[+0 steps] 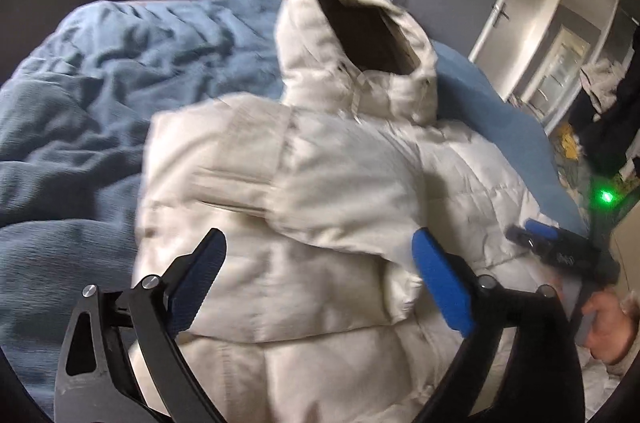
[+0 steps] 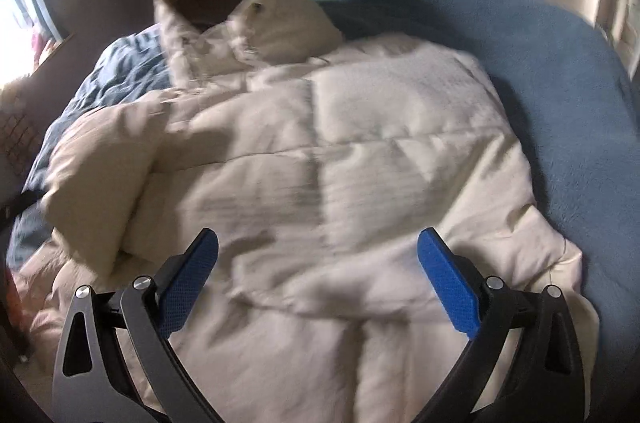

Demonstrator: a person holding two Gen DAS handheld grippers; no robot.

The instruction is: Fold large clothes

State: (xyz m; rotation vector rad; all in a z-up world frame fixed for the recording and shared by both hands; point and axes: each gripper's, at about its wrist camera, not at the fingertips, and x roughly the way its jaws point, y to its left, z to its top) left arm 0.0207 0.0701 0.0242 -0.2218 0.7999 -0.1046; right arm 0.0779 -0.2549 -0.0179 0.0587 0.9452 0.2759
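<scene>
With the puffy cream jacket [image 1: 320, 191] lying flat on the bed [image 1: 80, 95], hood [image 1: 352, 35] away from the person, a sleeve [image 1: 256, 159] is already laid across the chest, presumably to narrow the garment for folding. Left tongs [image 1: 318, 279]: jaws spread wide, nothing pinched, poised over the folded sleeve. Right tongs [image 2: 318, 279]: also spread wide and empty, hovering over the jacket's lower body; seen from the left camera they sit near the jacket's right edge. Judgement: sleeve step done on one side; the opposite side looks due next. Frames blurred.
</scene>
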